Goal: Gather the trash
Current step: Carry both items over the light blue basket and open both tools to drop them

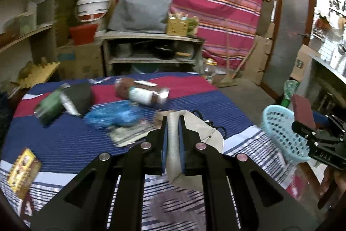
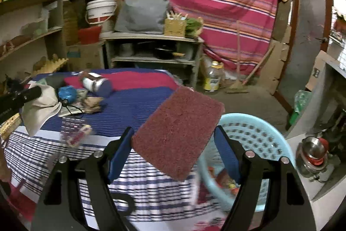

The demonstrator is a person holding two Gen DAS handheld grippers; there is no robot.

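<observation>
Right hand-held gripper (image 2: 174, 142) holds a coarse maroon pad (image 2: 178, 133) beside perforated basket (image 2: 255, 133).

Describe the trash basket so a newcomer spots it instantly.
Start at the bed with the blue, red and white striped cover; go to its near right corner. There, just off the edge, stands the basket: pale blue plastic, round, with perforated walls and some wrappers inside. It is the only pale blue holed container there, right behind the maroon scouring pad between the right tongs.

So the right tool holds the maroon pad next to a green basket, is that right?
Not quite. The basket is light blue, not green, as the right wrist view shows. The right tool does hold the maroon pad next to it.
</observation>
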